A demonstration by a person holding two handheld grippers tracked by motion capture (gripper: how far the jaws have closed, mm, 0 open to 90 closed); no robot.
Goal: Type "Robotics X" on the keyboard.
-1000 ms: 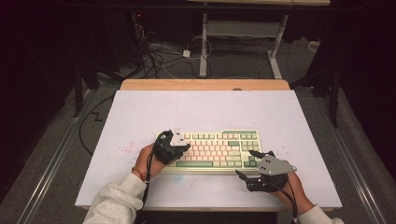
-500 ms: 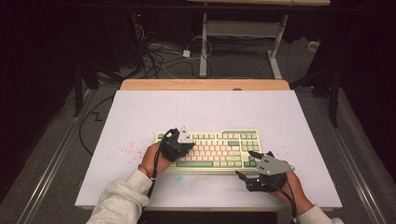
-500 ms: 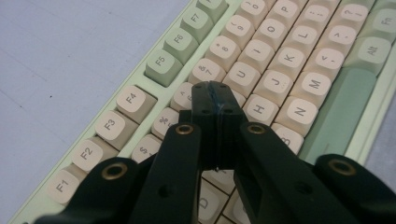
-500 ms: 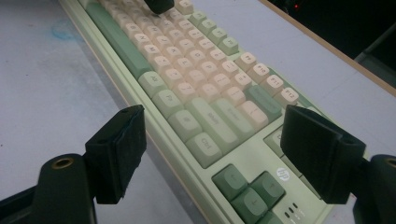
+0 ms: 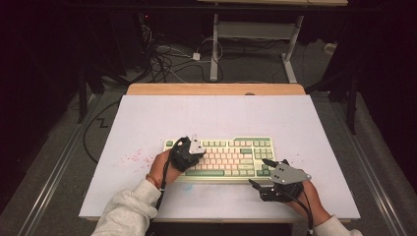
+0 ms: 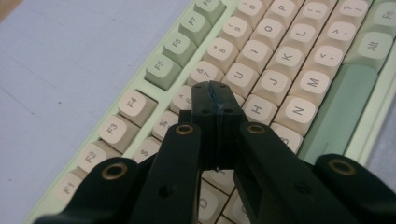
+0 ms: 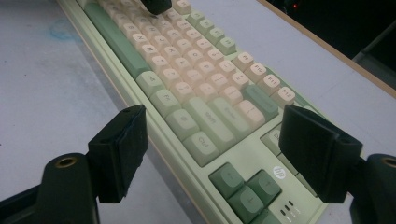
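- A pale green keyboard (image 5: pixel 223 157) with cream and darker green keycaps is lying flat on the white worktop (image 5: pixel 216 113), near its front edge.
- A long green spacebar (image 6: pixel 343 105) is running along its near row; green arrow keys (image 7: pixel 245 184) are sitting at its right end.
- The left hand-held gripper (image 6: pixel 217 100) is hovering clenched, jaws pressed together with nothing between them, over the number and letter keys.
- The right hand-held gripper (image 7: pixel 212 154) is standing released, jaws wide apart, at the keyboard's right front corner.

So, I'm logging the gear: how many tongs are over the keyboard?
2. The left tongs, shut, sit over the keyboard's left keys; the right tongs, open, are at its near right corner.
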